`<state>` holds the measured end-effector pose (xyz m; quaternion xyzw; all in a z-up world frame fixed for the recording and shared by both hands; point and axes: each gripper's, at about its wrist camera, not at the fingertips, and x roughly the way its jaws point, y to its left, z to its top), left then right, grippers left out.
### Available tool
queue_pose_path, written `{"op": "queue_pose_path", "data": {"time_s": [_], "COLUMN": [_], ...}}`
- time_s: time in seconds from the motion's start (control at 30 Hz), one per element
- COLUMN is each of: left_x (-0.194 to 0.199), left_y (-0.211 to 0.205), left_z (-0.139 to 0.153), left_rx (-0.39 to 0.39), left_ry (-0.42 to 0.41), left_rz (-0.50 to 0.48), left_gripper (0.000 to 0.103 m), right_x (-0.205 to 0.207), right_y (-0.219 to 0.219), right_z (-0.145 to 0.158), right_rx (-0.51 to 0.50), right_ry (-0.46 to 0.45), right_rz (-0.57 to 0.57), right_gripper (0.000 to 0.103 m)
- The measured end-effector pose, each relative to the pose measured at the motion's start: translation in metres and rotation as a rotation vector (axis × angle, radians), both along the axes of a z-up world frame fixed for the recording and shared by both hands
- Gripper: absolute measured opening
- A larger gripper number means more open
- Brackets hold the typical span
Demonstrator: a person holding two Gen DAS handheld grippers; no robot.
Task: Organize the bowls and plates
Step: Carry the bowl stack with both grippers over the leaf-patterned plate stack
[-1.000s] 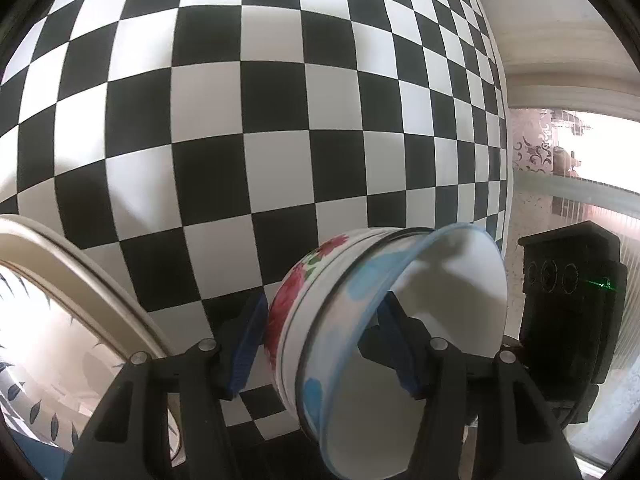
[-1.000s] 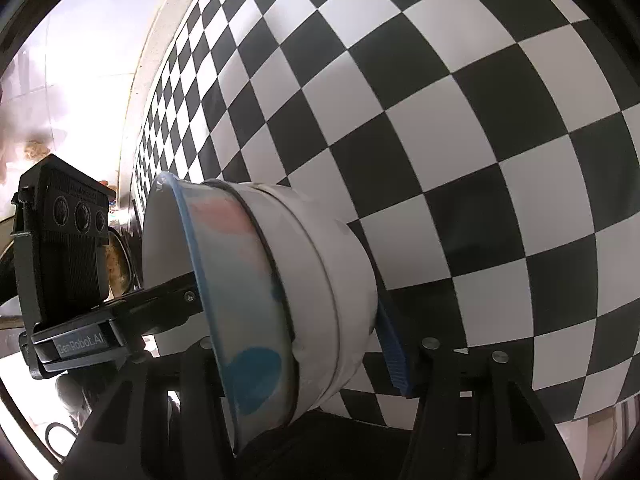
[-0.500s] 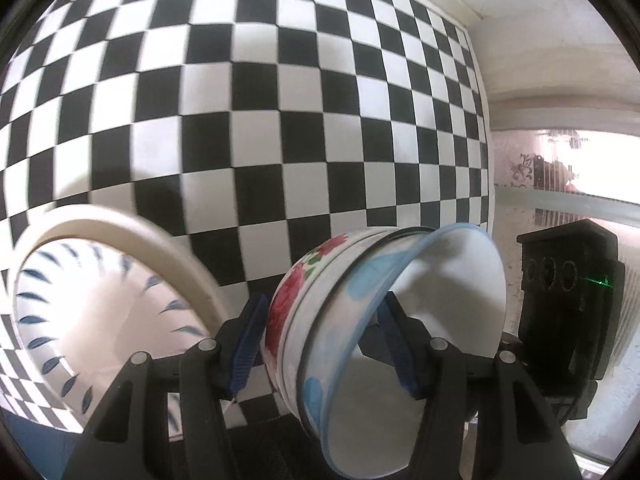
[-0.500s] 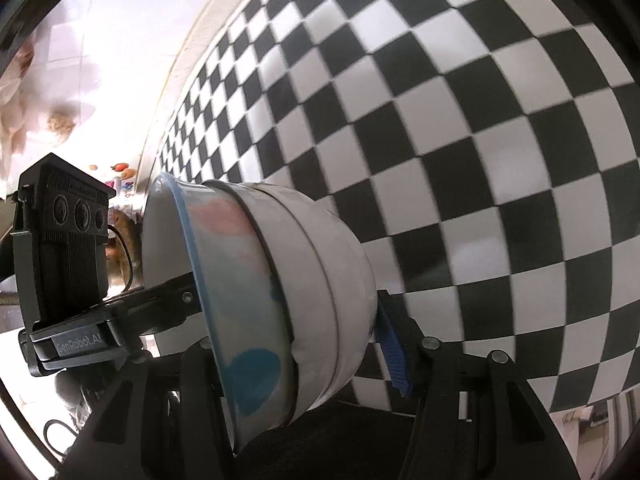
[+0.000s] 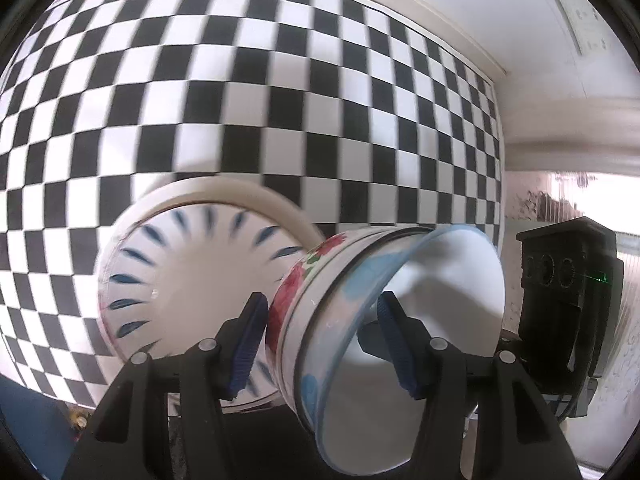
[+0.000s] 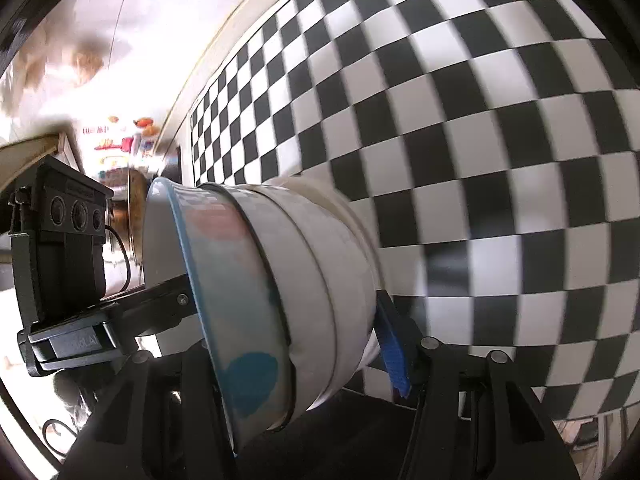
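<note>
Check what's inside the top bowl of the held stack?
Top bowl holds no food: bare white interior, plus one finger of each gripper reaching in over the rim. The bowls nested beneath it have covered interiors.

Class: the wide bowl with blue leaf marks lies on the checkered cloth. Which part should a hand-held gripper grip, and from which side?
Grip the thick cream rim of the blue-leaf bowl, coming from above on its open side: one finger inside, one outside. The rim is a raised lip and the bowl looks too wide to span.

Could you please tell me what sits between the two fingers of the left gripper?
In the left wrist view, the wall of a nested stack of bowls sits between the left gripper's blue pads, one outside, one inside the rim.
</note>
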<state>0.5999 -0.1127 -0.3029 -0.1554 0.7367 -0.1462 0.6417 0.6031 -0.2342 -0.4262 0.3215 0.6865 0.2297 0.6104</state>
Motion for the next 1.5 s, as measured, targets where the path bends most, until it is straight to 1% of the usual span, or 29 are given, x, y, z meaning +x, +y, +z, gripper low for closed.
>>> {"op": "queue_pose_path", "data": {"time_s": [0.17, 0.4, 0.7, 0.97, 1.33, 1.5], "left_x": [-0.006, -0.011, -0.017, -0.016, -0.017, -0.018], "left_y": [0.032, 0.056, 0.079, 0.082, 0.083, 0.084], "left_z": [-0.008, -0.029, -0.046, -0.046, -0.044, -0.043], "left_rx": [0.006, 0.019, 0.018, 0.011, 0.002, -0.001], "left_ry": [0.008, 0.026, 0.051, 0.047, 0.044, 0.045], "left_rz": [0.058, 0.103, 0.119, 0.126, 0.127, 0.133], "left_gripper": [0.054, 0.054, 0.054, 0.054, 0.054, 0.054], "right_x": [0.000, 0.001, -0.001, 0.002, 0.001, 0.001], "right_y": [0.036, 0.078, 0.094, 0.100, 0.095, 0.095], "right_z": [-0.005, -0.020, -0.036, -0.037, -0.039, -0.037], "right_rx": [-0.011, -0.046, -0.078, -0.078, -0.072, -0.089], "right_ry": [-0.003, 0.004, 0.023, 0.024, 0.034, 0.030], "right_rz": [0.061, 0.121, 0.161, 0.161, 0.148, 0.151], "right_gripper": [0.055, 0.055, 0.055, 0.055, 0.055, 0.055]}}
